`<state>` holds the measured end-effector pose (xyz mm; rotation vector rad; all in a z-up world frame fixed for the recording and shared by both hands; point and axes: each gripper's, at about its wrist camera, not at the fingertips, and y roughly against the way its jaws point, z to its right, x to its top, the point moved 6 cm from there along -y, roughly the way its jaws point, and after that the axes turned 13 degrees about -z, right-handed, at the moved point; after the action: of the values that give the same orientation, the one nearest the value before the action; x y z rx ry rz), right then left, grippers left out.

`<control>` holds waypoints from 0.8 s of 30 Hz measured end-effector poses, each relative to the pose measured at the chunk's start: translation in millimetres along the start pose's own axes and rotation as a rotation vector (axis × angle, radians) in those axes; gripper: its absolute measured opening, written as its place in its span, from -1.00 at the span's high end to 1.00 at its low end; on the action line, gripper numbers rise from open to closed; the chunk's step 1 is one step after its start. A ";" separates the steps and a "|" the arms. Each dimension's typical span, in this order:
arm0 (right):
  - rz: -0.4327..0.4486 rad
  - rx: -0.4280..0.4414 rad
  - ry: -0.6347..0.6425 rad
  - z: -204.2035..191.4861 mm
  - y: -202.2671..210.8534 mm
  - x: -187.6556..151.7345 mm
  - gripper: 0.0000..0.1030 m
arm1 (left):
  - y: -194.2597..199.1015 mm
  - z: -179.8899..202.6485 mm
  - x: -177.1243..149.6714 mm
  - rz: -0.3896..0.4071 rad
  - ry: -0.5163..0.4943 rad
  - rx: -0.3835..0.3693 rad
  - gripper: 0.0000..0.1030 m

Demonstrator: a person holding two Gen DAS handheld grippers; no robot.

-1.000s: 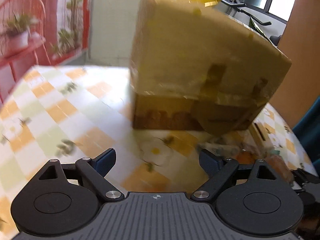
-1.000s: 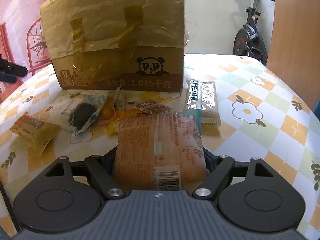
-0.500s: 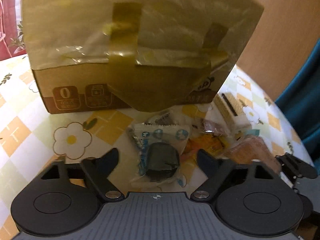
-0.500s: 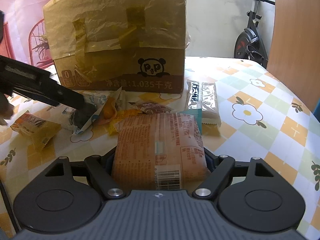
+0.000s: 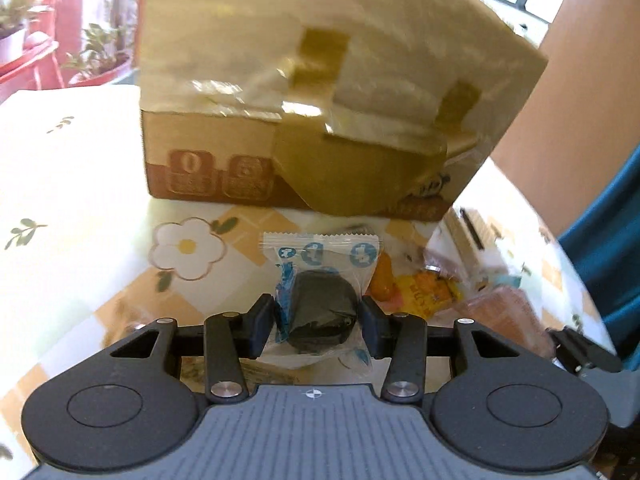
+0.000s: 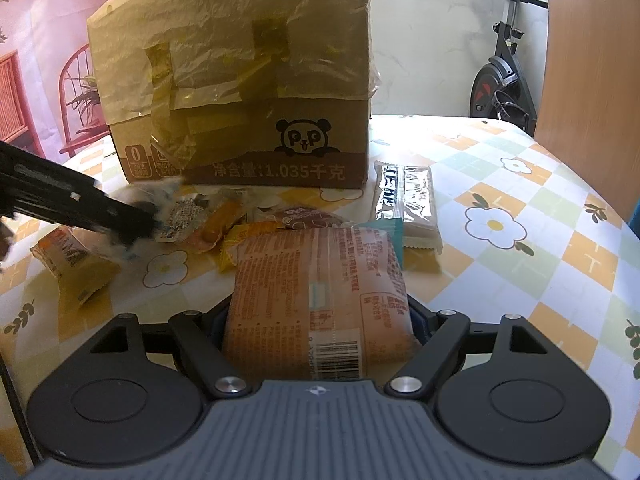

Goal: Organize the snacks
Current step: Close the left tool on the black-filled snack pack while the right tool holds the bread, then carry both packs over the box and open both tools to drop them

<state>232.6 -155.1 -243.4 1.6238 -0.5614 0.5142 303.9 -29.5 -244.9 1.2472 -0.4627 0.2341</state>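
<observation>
Left gripper (image 5: 318,322), jaws just closing, pads against the dark snack packet (image 5: 320,300) lying between them near the box (image 5: 320,92), long axis pointing away; right gripper (image 6: 318,322) grips the orange packet (image 6: 320,296).

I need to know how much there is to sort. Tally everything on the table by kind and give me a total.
Cardboard box: 1
Large orange packet: 1
Clear packet with dark round snack: 1
Silver bar packet: 1
Small mixed packets in the pile: at least 5; it is too jumbled to be sure
Total: at least 9
</observation>
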 end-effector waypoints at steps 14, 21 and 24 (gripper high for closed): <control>-0.008 0.085 -0.077 10.8 9.4 3.0 -0.49 | 59.9 -25.7 -7.5 0.144 0.082 0.057 0.06; 0.043 0.093 -0.069 13.4 46.4 25.7 -0.49 | 95.5 -15.1 27.8 0.248 0.035 0.025 0.06; 0.108 0.110 -0.069 14.2 69.4 53.5 -0.49 | 115.4 -0.6 55.0 0.297 -0.048 -0.009 0.06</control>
<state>231.1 -179.8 -158.1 1.7274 -0.6854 0.5793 304.7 2.6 -121.1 1.1750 -0.6902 0.4538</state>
